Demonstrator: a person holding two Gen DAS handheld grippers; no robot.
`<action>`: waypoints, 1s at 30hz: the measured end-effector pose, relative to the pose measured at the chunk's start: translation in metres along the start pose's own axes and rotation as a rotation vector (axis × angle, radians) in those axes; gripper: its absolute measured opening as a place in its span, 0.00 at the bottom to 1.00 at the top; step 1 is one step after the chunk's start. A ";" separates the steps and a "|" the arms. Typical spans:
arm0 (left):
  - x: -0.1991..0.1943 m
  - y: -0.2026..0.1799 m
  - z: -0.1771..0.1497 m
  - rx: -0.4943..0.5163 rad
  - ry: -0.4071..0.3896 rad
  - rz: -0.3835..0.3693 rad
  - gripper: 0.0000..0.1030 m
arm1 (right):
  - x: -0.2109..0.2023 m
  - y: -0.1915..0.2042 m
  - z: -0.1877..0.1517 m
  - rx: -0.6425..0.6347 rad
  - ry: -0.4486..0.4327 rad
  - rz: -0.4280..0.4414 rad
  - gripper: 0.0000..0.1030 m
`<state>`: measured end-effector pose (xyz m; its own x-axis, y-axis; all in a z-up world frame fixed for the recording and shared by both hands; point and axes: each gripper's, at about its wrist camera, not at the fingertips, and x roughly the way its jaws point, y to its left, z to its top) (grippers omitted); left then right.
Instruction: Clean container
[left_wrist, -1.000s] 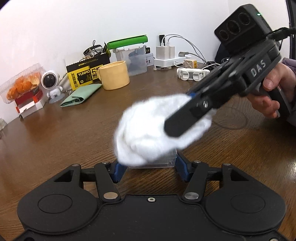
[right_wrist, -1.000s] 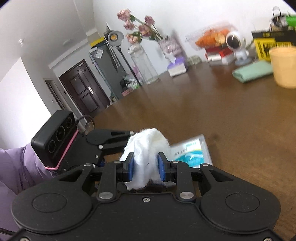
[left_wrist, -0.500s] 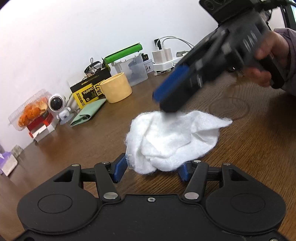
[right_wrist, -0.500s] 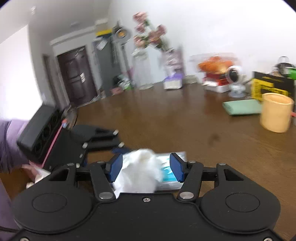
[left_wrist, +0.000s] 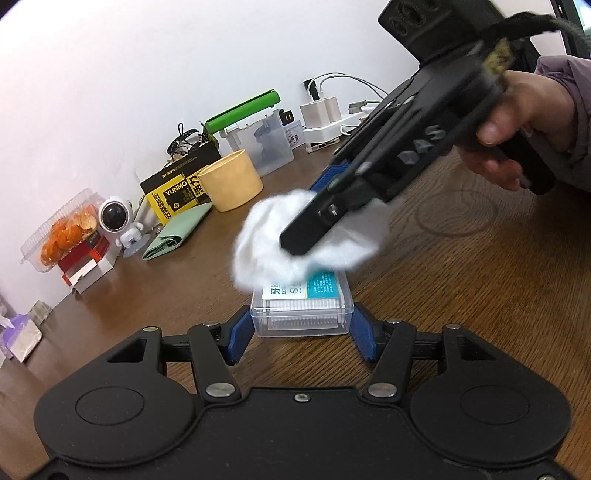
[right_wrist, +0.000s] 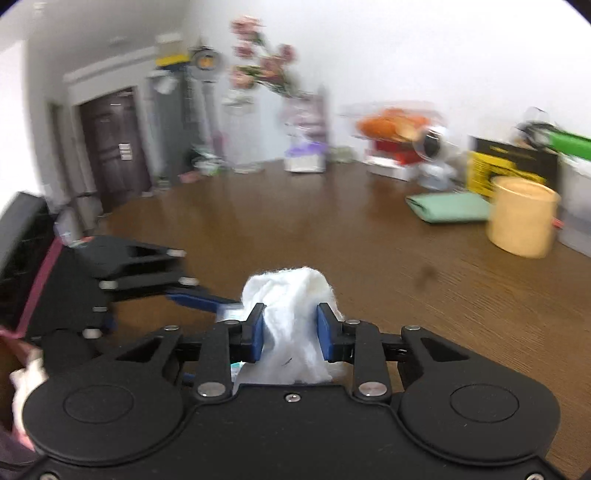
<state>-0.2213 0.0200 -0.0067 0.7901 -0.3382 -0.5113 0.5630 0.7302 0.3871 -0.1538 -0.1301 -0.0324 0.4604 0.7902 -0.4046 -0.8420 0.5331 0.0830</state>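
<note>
Brown table (left_wrist: 461, 295). Box (left_wrist: 301, 308) at 6 o'clock, clamped in left gripper (left_wrist: 300, 334). Right gripper (right_wrist: 290, 330) closing again on cloth (left_wrist: 295, 236), regripped after brief release, now off near lid; wiping continues.

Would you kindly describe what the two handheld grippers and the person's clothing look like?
Both the left gripper and the right gripper are matte black, with blue-padded fingers, silver pivot screws and two round discs on the body. The right one bears grey "DAS" lettering and a boxy black block on top. The person wears a lilac sleeve.
</note>
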 end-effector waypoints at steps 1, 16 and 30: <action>0.000 0.000 0.000 -0.002 0.000 -0.001 0.55 | 0.003 0.006 -0.001 -0.020 0.014 0.049 0.30; 0.001 0.008 0.000 -0.042 0.008 -0.028 0.55 | 0.003 0.001 -0.001 0.005 0.054 0.061 0.30; 0.000 0.004 0.000 -0.016 0.000 -0.024 0.55 | 0.006 -0.010 -0.005 0.035 -0.007 -0.043 0.34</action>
<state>-0.2193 0.0228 -0.0048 0.7763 -0.3558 -0.5204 0.5779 0.7315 0.3619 -0.1438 -0.1327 -0.0398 0.4981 0.7681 -0.4024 -0.8109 0.5770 0.0977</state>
